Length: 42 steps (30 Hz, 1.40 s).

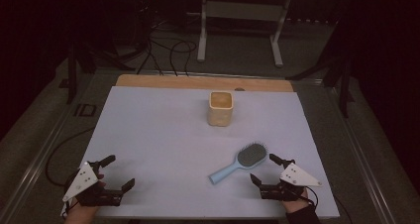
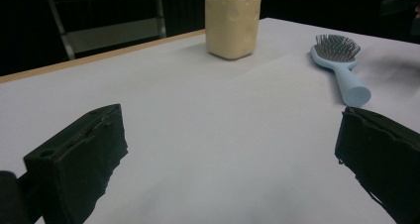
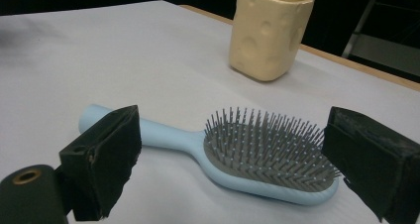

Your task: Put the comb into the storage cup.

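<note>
Covering most of the frame, a pale blue-white table sheet holds a cream square dimpled cup at upper centre and a light-blue plastic hairbrush, bristles up, lower right. Both the left gripper and right gripper stand apart, empty. Closing on the bristled head could let the brush slip or skid away.

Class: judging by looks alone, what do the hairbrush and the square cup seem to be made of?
Hairbrush: likely plastic, with a smooth, matte, evenly pale blue handle, a grey pad and thin stiff bristles. Square cup: cream, with dimpled walls and a soft dull sheen; possibly glazed ceramic or moulded plastic, and the look leaves that open.
</note>
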Motion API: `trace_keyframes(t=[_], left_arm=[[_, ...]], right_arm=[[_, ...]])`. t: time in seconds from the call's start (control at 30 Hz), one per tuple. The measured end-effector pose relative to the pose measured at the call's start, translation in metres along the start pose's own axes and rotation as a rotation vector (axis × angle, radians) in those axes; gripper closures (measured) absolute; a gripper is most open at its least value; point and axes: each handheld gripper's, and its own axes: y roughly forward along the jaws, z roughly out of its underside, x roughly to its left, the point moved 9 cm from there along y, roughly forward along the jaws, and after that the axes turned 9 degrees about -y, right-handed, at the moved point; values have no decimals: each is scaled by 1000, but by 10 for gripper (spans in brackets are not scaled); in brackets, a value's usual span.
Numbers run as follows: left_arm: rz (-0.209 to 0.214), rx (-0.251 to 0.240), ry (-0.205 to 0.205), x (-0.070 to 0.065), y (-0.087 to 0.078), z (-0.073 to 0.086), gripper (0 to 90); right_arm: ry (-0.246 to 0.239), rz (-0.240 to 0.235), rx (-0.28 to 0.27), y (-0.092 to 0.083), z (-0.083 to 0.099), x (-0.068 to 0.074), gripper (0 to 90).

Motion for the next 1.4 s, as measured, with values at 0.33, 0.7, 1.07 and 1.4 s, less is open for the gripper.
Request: trace_keyframes(t=[0.33, 0.7, 1.07, 1.4], left_arm=[[6, -21, -4, -1, -1, -3, 0], [4, -25, -2, 0, 1, -4, 0], [11, -28, 0, -2, -3, -3, 0], [19, -31, -1, -4, -3, -4, 0]], right_arm=[[16, -5, 13, -3, -4, 2, 83], [10, -36, 40, -3, -10, 6, 82], [7, -3, 49, -13, -34, 6, 81], [-13, -14, 72, -13, -53, 6, 82]])
